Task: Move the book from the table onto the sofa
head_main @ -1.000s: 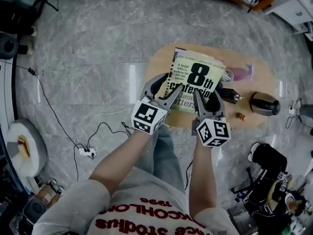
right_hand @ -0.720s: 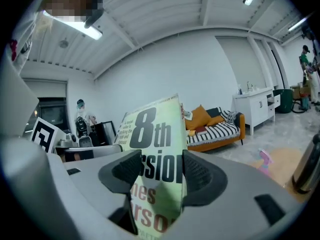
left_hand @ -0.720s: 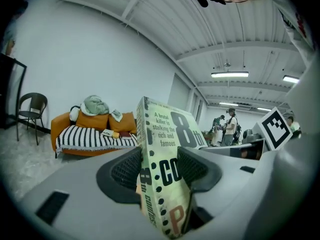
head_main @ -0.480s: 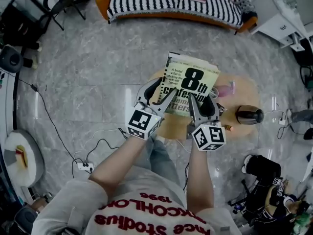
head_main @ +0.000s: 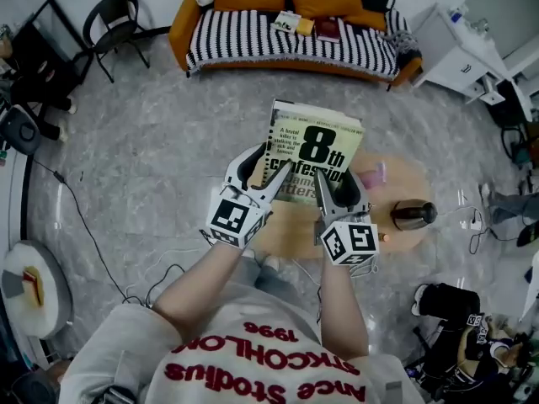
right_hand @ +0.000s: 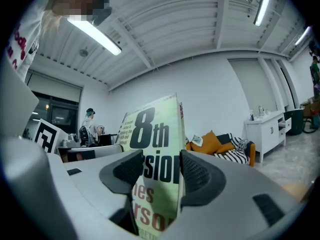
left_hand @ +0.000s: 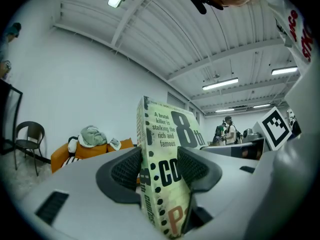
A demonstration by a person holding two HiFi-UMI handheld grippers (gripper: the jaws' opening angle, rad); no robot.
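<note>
While left hand-held gripper (head_main: 265, 168) and right hand-held gripper (head_main: 338, 180) are clamping the glossy paperback book (head_main: 313, 146) above the oval wooden desk (head_main: 429, 188), right jaws just closing tighter on it, ribbed pads (left_hand: 125, 170) showing only in gripper views

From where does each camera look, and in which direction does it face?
Head view: on the person's head, facing steeply down at the book, table and sofa; forearms, left gripper and right gripper show.
Left gripper view: on that gripper, facing level along its fingers, clamped on the book; shirt shows.
Right gripper view: likewise, along its fingers, which have just closed further on the book; shirt shows.
Shared: both gripper views see the book and, beyond it, the sofa.
</note>
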